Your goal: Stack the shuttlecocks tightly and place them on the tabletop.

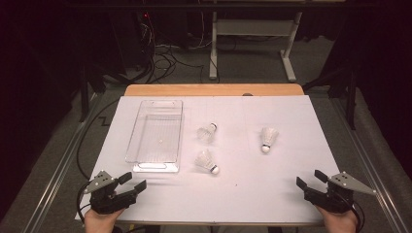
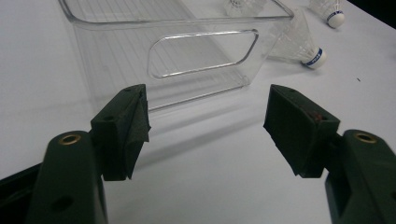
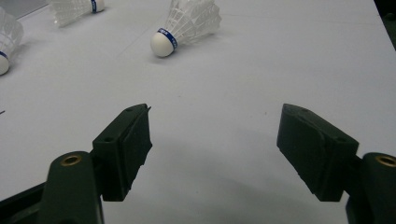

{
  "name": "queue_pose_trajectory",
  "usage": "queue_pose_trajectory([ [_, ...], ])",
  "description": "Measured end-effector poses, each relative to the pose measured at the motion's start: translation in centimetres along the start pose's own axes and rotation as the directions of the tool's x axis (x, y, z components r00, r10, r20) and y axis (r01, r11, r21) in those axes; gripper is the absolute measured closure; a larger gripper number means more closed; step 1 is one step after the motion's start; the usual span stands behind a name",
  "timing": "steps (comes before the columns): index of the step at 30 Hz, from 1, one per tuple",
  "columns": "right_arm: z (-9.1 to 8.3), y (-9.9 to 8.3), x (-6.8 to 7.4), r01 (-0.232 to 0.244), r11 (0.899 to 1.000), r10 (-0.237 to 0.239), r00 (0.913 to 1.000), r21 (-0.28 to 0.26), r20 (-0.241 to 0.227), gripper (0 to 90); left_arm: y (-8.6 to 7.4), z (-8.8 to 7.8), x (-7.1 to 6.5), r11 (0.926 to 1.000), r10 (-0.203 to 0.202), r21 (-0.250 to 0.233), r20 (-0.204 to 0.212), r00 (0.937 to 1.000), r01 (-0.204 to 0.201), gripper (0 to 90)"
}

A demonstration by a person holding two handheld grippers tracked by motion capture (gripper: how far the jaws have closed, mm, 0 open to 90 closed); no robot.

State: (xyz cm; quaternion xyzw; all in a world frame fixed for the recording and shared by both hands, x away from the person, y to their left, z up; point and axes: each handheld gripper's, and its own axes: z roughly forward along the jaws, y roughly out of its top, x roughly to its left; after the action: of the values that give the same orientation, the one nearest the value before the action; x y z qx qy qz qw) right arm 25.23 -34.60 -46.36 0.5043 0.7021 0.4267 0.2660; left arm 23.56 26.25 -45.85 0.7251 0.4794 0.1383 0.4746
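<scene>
Three white shuttlecocks lie on the white table: one at the centre (image 1: 207,132), one nearer me (image 1: 206,161) and one to the right (image 1: 267,138). A clear plastic bin (image 1: 156,136) stands left of them, with nothing in it. My left gripper (image 1: 133,181) rests open at the front left, facing the bin's near wall (image 2: 201,53), with a shuttlecock (image 2: 299,44) just right of the bin. My right gripper (image 1: 311,179) is open at the front right, pointing toward the right shuttlecock (image 3: 187,25). Neither gripper holds anything.
The white sheet (image 1: 272,194) covers a wooden table whose far edge (image 1: 214,90) shows. Beyond it stand white desk legs (image 1: 212,43) and loose cables (image 1: 160,58) on a grey floor. Metal rails run along both sides of the table.
</scene>
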Motion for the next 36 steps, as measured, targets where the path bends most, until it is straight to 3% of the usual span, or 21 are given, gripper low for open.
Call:
queue_pose_trajectory([
  [23, 0.0, 0.0, 0.0, -0.004, 1.0, 0.004, 1.0, 0.006, -0.003, 26.4, 1.0, 0.6, -1.9, 0.9983, 0.051, 0.024, 0.056, 0.9971, -0.053, 33.4],
  [36, 0.0, 0.0, 0.0, -0.003, 1.0, 0.003, 1.0, 0.005, -0.005, 26.4, 1.7, 1.5, -3.2, 0.9939, 0.102, 0.034, 0.087, 0.991, -0.105, 35.6],
])
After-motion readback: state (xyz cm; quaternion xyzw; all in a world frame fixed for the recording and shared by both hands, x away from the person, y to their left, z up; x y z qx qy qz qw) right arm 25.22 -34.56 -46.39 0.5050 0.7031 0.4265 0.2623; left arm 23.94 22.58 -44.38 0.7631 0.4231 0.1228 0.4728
